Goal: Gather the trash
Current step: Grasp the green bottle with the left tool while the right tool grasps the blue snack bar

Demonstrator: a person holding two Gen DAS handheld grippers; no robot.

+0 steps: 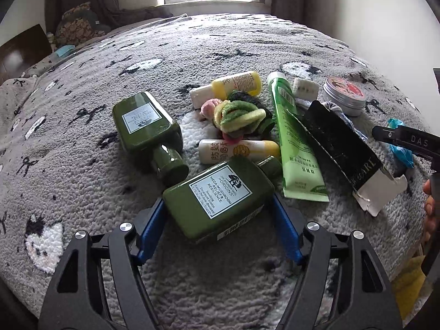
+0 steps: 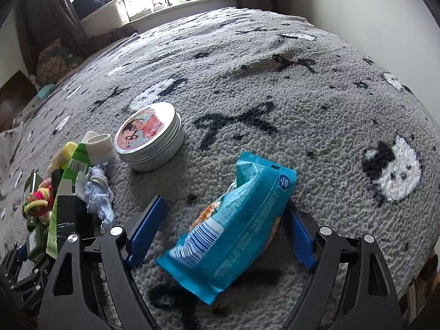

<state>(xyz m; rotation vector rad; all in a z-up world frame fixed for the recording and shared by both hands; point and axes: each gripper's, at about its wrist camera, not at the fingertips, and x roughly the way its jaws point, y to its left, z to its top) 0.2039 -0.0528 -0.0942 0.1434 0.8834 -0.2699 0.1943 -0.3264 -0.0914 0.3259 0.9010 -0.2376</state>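
A pile of toiletries and trash lies on a grey patterned blanket point(image 1: 82, 165). My left gripper point(image 1: 218, 209) is open, its blue fingers on either side of a green Origins bottle point(image 1: 220, 192) lying flat. A second green bottle point(image 1: 148, 132) lies to its left. A green tube point(image 1: 297, 143), a torn black box point(image 1: 341, 148), hair ties point(image 1: 236, 115) and small yellow bottles point(image 1: 236, 82) lie beyond. My right gripper point(image 2: 222, 220) is open around a crumpled blue snack wrapper point(image 2: 233, 225). The wrapper also shows in the left wrist view point(image 1: 401, 148).
A round metal tin point(image 2: 151, 137) with a pink lid sits left of the wrapper; it also shows in the left wrist view point(image 1: 343, 93). A small white roll point(image 2: 101, 145) lies beside it. A window and curtains are at the back. The bed edge runs along the right.
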